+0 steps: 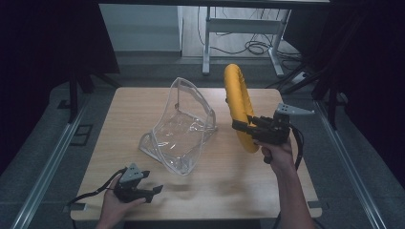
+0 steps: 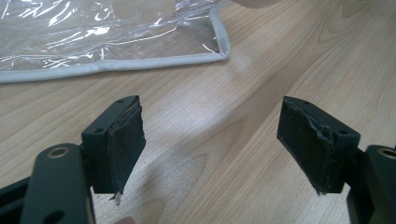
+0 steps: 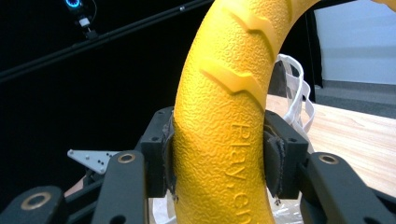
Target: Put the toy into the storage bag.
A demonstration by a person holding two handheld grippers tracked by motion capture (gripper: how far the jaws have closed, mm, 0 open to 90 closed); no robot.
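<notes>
At the left of the high view, the left gripper (image 1: 154,191) is held low near the front edge of the bench (image 1: 229,181), its fingers (image 2: 122,144) spread wide with nothing between them. In the left gripper view the grey-piped corner of the clear plastic bag (image 2: 93,32) is seen lying on the wood just ahead, apart from the fingers. In the middle of the bench the clear plastic bag (image 1: 179,129) is propped up, though whether its mouth is open cannot be told. To its right the yellow ring (image 1: 240,107) is held upright above the bench, near the bag but apart from it, clamped at its lower part by the right gripper (image 1: 240,127); in the right gripper view the fingers (image 3: 161,154) are pressed against both sides of the ring. The ring is judged to be picked up and carried towards the bag; left to do, it seems, are the steadying of the bag by the free gripper and the lowering of the ring inside
</notes>
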